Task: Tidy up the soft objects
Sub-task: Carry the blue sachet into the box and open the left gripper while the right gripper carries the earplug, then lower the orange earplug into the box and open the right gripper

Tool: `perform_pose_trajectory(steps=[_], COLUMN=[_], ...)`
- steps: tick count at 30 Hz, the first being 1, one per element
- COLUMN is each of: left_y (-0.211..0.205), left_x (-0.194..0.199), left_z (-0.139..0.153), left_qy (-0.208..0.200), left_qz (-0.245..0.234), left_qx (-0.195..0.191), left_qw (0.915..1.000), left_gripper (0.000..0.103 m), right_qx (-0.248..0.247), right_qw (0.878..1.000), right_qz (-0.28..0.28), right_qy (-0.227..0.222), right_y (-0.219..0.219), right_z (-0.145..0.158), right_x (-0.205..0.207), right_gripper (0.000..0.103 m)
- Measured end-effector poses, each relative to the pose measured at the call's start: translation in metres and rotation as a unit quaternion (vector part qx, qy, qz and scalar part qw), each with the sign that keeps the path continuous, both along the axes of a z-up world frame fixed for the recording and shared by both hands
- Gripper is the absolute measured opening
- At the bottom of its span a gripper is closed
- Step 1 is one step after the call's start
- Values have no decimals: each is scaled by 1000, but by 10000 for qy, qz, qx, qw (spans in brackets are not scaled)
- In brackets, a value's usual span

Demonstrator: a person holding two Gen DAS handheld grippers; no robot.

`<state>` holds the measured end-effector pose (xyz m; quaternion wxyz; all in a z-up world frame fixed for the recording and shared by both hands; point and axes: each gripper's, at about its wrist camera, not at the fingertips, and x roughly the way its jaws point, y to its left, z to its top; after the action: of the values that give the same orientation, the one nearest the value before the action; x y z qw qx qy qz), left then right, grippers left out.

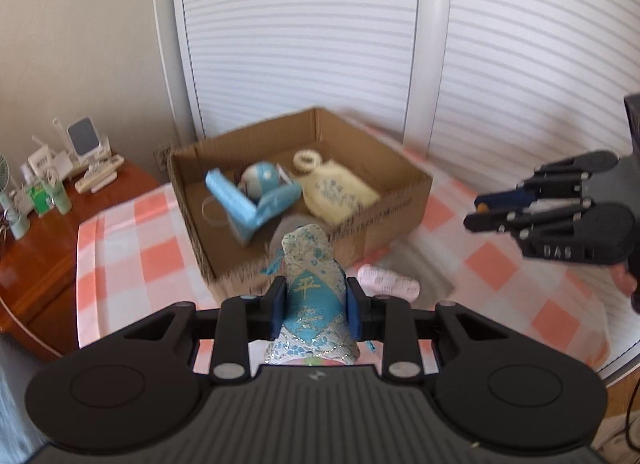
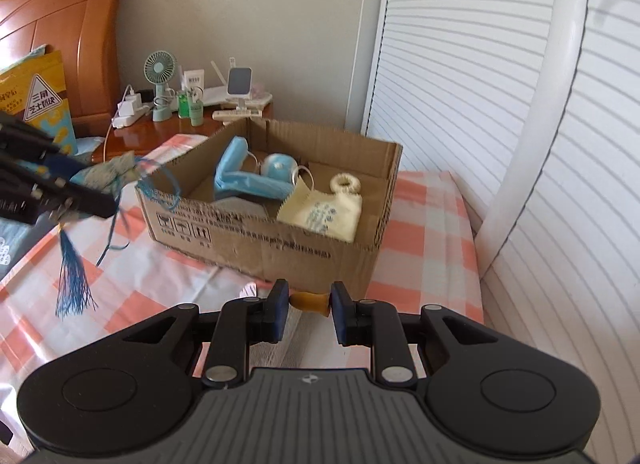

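Left wrist view: left gripper pinches a blue embroidered pouch above the checked cloth, short of the cardboard box. Right gripper clamps a small tan piece. Likely next: carry the pouch over the near wall and release it beside the cream pouch. Beyond, a bedside table and louvred doors.
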<state>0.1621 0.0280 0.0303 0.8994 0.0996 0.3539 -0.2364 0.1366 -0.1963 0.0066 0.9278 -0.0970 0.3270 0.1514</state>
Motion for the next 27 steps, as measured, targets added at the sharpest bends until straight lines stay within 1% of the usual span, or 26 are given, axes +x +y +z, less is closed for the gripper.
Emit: perform_pose_trajectory(steps=[4,8,11,14,16,19,20,21,22,25,27], left_y=[-8,-17,-22,-27,-29,-31,-31,-31,-30,-28,-23], left_x=[25,62,96,131,149,174,180,184,189,185,176], left_z=[27,43,41,30,23,9,5,0,-4,-11,-10], left_qy=[-268,-455,-477,-418,-361,-416,-418,-384,-296,-299,-332], left_qz=[-73,-4,146,415,551,840,895,947,1004,1022,986], left_qx=[21,129,322,514,530,613,622,634,654,662,641], left_qw=[9996,9989,9982,9969,9964,9937,9932,9927,9924,9921,9925], left_gripper=[29,29,29,29,29,44,56,70,74,77,85], right_qx=[63,125,133,171,172,179,190,203,212,234,246], right_qw=[9999,9996,9994,9993,9993,9994,9994,9994,9994,9994,9994], right_qz=[68,110,122,124,129,119,114,109,101,108,116], right_qy=[-111,-224,-288,-298,-301,-286,-273,-255,-242,-224,-206], right_y=[1,2,2,1,1,1,0,1,1,2,4], right_z=[12,23,27,28,26,23,22,21,21,20,20], right_x=[7,16,24,31,35,39,41,42,44,50,57], right_gripper=[27,27,27,27,27,27,27,27,27,27,27])
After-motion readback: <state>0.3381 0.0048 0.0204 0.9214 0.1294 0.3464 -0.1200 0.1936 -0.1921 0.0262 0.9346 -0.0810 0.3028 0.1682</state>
